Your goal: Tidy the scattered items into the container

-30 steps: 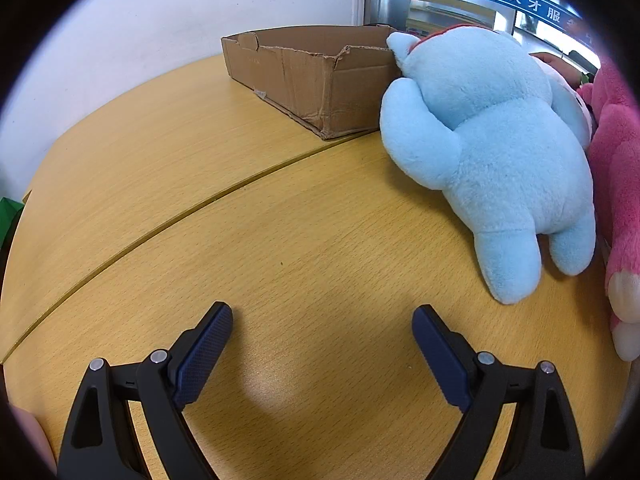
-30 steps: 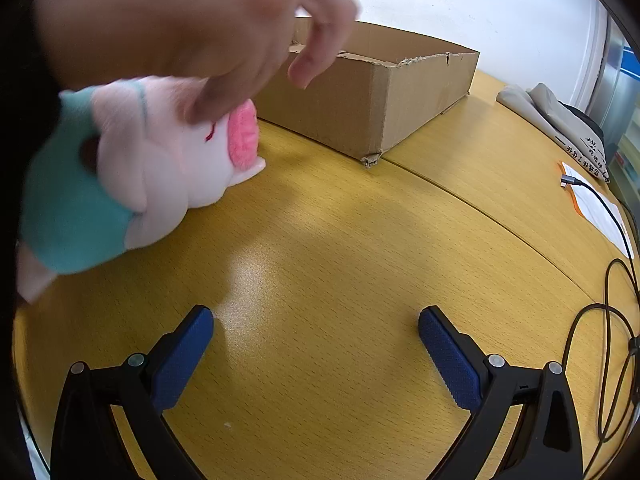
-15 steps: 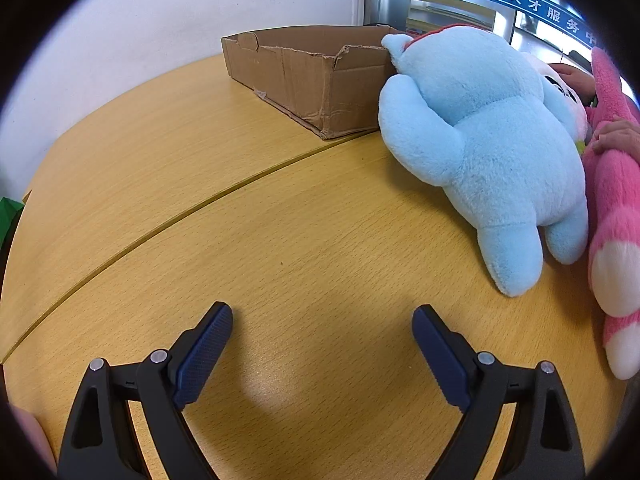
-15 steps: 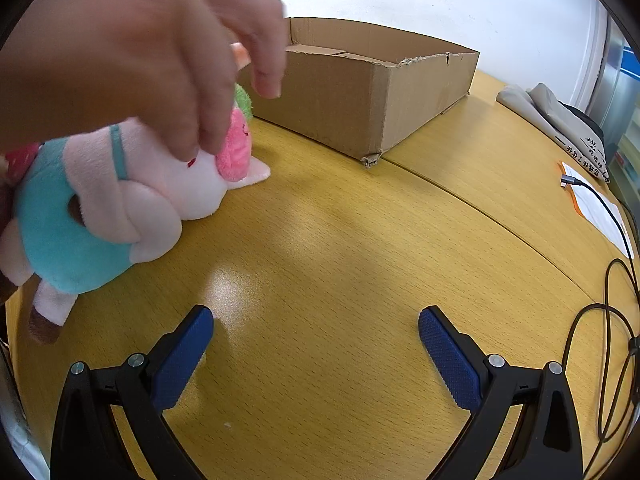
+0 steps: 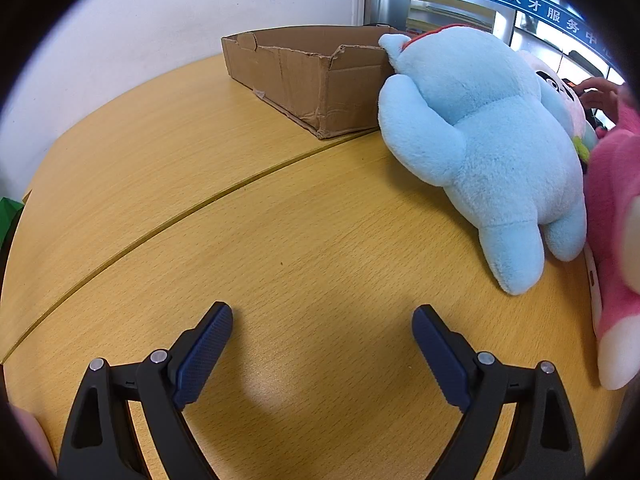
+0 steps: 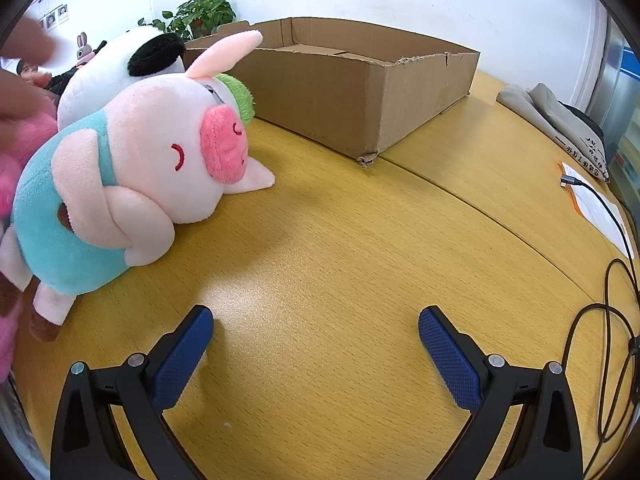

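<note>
An open cardboard box [image 5: 312, 76] stands at the back of the wooden table; it also shows in the right wrist view [image 6: 360, 84]. A light blue plush [image 5: 480, 140] lies face down to the right of the box, with a pink plush [image 5: 616, 216] beside it. In the right wrist view a pink pig plush in teal [image 6: 132, 180] lies on its side at the left, with a white and black plush [image 6: 120, 68] behind it. My left gripper [image 5: 322, 332] and right gripper [image 6: 316, 336] are both open and empty, low over bare table.
A person's hand [image 5: 600, 96] shows at the far right of the left wrist view, and blurred [image 6: 20, 76] at the left edge of the right. A folded grey cloth [image 6: 556, 120], papers [image 6: 600, 208] and a black cable [image 6: 616, 320] lie on the right.
The person's hand has let go of the pig plush and drawn back to the left. The pink plush has shifted closer in the left wrist view. Both grippers stayed still.
</note>
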`<state>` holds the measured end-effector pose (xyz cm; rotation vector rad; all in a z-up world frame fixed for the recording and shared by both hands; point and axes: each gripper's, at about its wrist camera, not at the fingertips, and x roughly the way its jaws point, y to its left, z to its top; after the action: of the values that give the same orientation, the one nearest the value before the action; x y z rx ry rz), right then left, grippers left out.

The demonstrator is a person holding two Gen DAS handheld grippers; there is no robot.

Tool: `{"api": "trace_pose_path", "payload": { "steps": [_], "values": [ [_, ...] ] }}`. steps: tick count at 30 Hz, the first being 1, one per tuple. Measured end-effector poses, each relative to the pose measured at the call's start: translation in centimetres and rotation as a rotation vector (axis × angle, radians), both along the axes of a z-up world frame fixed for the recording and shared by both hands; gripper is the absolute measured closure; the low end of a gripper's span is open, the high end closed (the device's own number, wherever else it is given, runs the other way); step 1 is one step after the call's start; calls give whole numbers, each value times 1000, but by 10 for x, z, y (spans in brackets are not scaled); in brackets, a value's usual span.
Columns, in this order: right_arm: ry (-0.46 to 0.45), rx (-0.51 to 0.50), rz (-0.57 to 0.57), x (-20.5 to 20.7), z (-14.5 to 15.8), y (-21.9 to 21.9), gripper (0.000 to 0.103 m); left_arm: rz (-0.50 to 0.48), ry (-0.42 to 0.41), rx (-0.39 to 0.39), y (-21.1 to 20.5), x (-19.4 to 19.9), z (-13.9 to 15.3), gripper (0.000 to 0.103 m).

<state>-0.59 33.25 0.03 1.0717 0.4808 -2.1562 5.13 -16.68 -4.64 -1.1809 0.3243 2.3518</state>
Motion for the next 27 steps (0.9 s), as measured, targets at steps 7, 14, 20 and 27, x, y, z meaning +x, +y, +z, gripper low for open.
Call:
{"api": "trace_pose_path", "payload": {
  "steps": [7, 14, 20, 27],
  "values": [
    [0, 0, -1, 0, 0, 0, 0, 1, 0, 0, 0, 0, 0, 11],
    [0, 0, -2, 0, 0, 0, 0, 2, 0, 0, 0, 0, 0, 11],
    [0, 0, -2, 0, 0, 0, 0, 3, -2, 3, -1, -1, 0, 11],
    [0, 0, -3, 0, 0, 0, 0, 4, 0, 0, -3, -2, 2, 11]
  ]
}}
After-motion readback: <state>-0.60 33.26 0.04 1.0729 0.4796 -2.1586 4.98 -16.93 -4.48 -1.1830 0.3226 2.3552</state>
